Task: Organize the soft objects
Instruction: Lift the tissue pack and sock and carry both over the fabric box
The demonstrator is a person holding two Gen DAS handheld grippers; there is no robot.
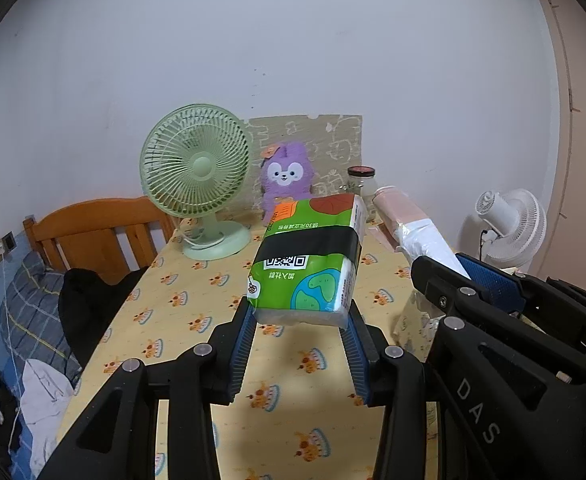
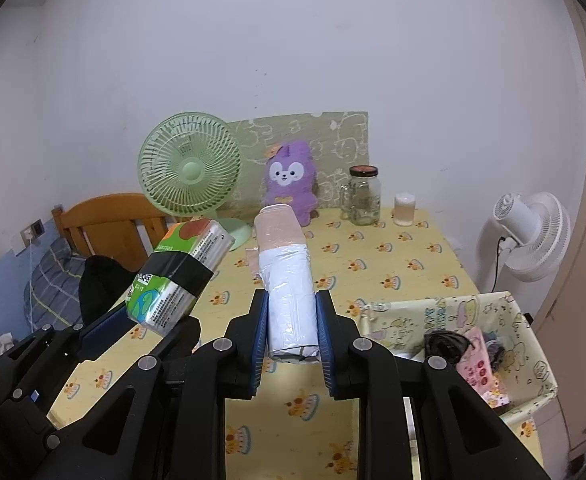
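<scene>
My left gripper (image 1: 299, 316) is shut on a green tissue pack (image 1: 313, 256) with a black band and holds it above the yellow tablecloth; the pack also shows in the right wrist view (image 2: 177, 272). My right gripper (image 2: 291, 316) is shut on a white and pink roll of bags (image 2: 287, 276), lifted off the table; the roll shows at the right of the left wrist view (image 1: 417, 232). A purple plush rabbit (image 2: 291, 182) sits upright at the back of the table against a patterned board.
A patterned storage box (image 2: 533, 344) with small items stands at the table's right front corner. A green desk fan (image 2: 191, 172), a glass jar (image 2: 363, 196) and a small cup (image 2: 405, 210) stand along the back. A white floor fan (image 2: 533, 236) is right, a bed left.
</scene>
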